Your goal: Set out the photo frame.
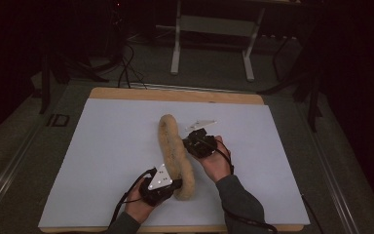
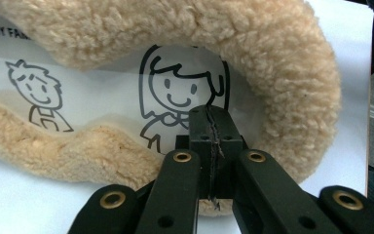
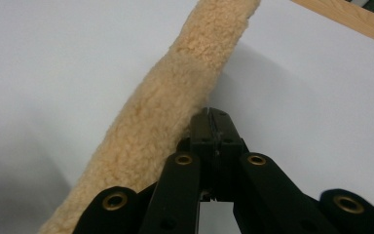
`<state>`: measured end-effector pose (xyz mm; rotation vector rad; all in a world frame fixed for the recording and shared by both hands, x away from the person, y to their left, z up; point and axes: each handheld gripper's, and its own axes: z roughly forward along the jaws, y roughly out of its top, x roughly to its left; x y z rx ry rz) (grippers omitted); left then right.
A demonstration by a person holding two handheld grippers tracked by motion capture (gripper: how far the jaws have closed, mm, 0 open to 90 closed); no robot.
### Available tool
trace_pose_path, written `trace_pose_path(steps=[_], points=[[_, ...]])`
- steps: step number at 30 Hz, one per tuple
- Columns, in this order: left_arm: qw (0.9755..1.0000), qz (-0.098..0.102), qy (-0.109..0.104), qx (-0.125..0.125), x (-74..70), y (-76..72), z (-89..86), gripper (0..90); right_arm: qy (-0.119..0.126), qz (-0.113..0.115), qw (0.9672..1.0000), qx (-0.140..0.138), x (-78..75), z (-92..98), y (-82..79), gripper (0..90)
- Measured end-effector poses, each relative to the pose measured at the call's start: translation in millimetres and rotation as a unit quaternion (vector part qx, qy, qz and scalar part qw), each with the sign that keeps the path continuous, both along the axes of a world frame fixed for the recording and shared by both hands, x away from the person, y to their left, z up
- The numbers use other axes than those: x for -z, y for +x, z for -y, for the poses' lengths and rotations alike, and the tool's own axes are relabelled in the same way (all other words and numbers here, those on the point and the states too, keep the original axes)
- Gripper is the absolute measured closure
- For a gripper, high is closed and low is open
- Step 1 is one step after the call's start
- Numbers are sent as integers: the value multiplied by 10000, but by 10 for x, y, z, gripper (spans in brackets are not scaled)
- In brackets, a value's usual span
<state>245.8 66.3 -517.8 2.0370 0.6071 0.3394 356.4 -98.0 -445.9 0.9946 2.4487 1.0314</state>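
A long tan fleece pouch [image 1: 174, 151] lies on the white sheet [image 1: 102, 161], running from the middle toward the front. Its mouth gapes in the left gripper view, showing a white lining [image 2: 112, 92] printed with cartoon figures. My left gripper [image 1: 171, 184] is at the pouch's near end, shut on the lower fleece rim [image 2: 102, 156], its tips [image 2: 209, 114] in front of the lining. My right gripper [image 1: 191, 142] is shut, its tips [image 3: 212, 114] against the right side of the fleece [image 3: 165, 112]. Whether it pinches the edge I cannot tell.
The white sheet covers a wooden tabletop [image 1: 175, 94] whose edge shows at the back. Beyond the table stand a metal frame [image 1: 214, 34] and loose cables [image 1: 126, 68] on the dark floor. A person's forearms [image 1: 233, 195] come in from the bottom.
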Motion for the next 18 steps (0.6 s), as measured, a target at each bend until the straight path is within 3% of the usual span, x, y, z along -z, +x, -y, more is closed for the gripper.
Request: trace_pose_path(steps=[9, 18], points=[[9997, 57, 205, 120, 65, -25, 152, 900, -1, -23, 10000, -85, -10, -17, -16, 899], [9997, 90, 206, 46, 74, -26, 195, 900, -16, -15, 9999, -151, -13, -35, -27, 899]])
